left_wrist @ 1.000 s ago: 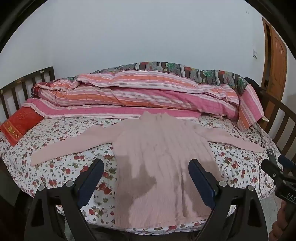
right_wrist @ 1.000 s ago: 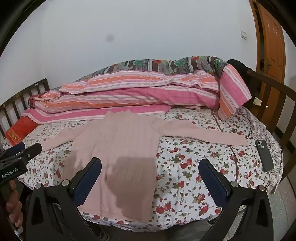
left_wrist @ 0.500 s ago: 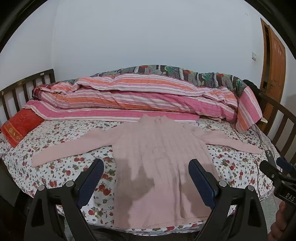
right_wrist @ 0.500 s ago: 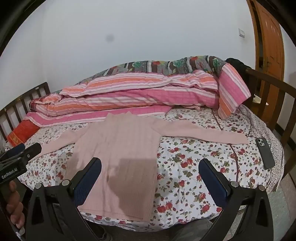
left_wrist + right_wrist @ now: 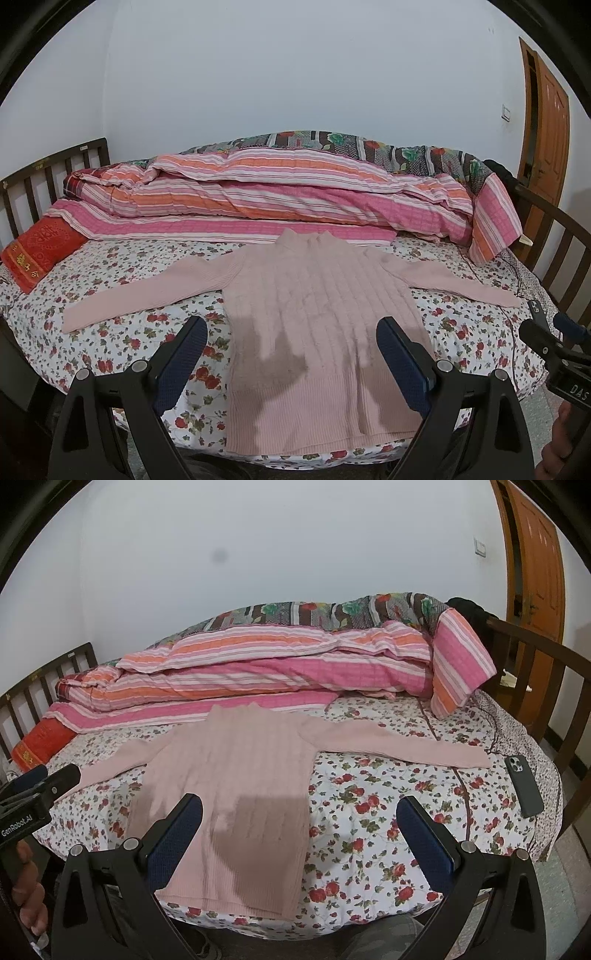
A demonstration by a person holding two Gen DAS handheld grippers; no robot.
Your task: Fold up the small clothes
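A pale pink ribbed sweater [image 5: 314, 314] lies flat on the floral bedsheet, collar toward the wall, both sleeves spread out to the sides; it also shows in the right wrist view [image 5: 236, 786]. My left gripper [image 5: 291, 332] is open and empty, held above the sweater's hem near the bed's front edge. My right gripper [image 5: 299, 812] is open and empty, above the sweater's right hem side. Each gripper shows at the edge of the other's view: the right one [image 5: 550, 343], the left one [image 5: 40, 786].
A rolled striped pink quilt [image 5: 288, 195] lies along the back of the bed. A red pillow [image 5: 37, 254] sits at the left. A dark phone [image 5: 524, 784] lies at the bed's right edge. Wooden rails [image 5: 546, 679] flank the bed, a door [image 5: 535, 561] stands right.
Both grippers have risen and drawn back slightly, so the bed and sweater sit lower in view. The sweater has not moved and both grippers stay open.
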